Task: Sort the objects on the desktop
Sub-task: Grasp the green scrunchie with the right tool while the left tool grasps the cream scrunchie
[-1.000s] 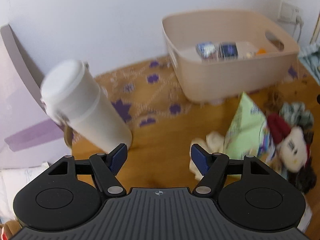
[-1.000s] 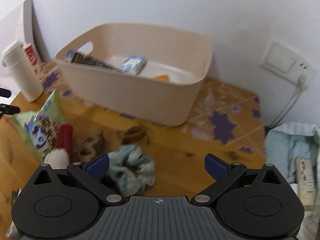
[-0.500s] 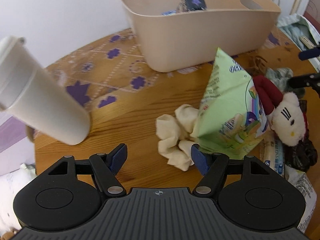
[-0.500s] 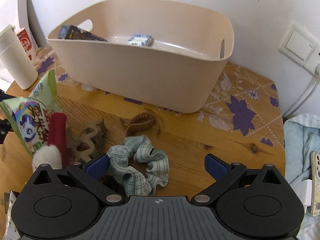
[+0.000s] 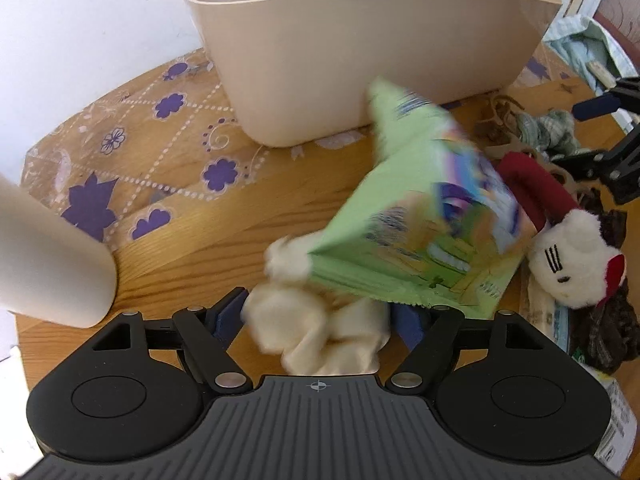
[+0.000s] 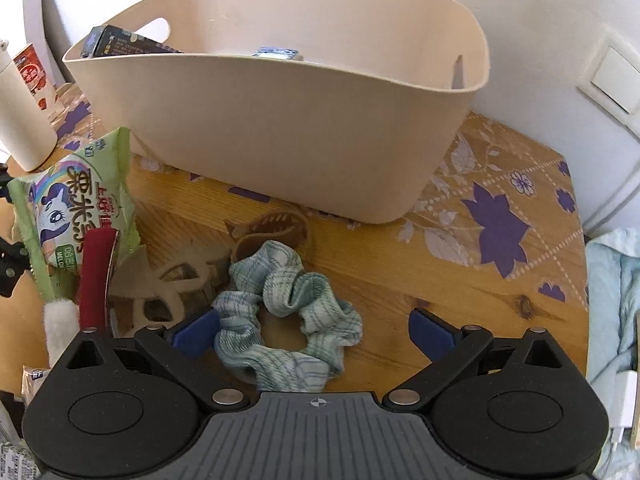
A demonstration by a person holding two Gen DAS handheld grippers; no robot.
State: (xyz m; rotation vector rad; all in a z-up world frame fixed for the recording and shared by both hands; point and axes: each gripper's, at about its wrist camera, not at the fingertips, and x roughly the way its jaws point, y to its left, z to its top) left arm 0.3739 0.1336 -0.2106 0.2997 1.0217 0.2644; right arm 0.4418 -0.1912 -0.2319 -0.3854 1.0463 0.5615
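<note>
In the left wrist view, a cream scrunchie (image 5: 320, 332) lies on the wooden table between the fingers of my left gripper (image 5: 318, 320). Its jaws are opening and do not press on it. A green snack bag (image 5: 420, 232) leans just beyond it. In the right wrist view, my right gripper (image 6: 314, 334) is low over a green plaid scrunchie (image 6: 316, 292). Its jaws are closing; the left pad is at the cloth and the right pad stands well apart. The beige bin (image 6: 300, 132) behind holds a dark box (image 6: 120, 44) and a blue packet (image 6: 276, 53).
A white tumbler (image 5: 52, 264) stands left of my left gripper. A white plush toy (image 5: 568, 264), a brown hair claw (image 6: 272, 232) and a beige hair claw (image 6: 172, 284) crowd the middle. A light blue cloth (image 6: 612, 300) hangs off the right edge, under a wall socket (image 6: 612, 80).
Both grippers came down toward the table. The left one swung from the tumbler to the cream scrunchie, now between its fingers. The right one sank over the green scrunchie and narrowed a little.
</note>
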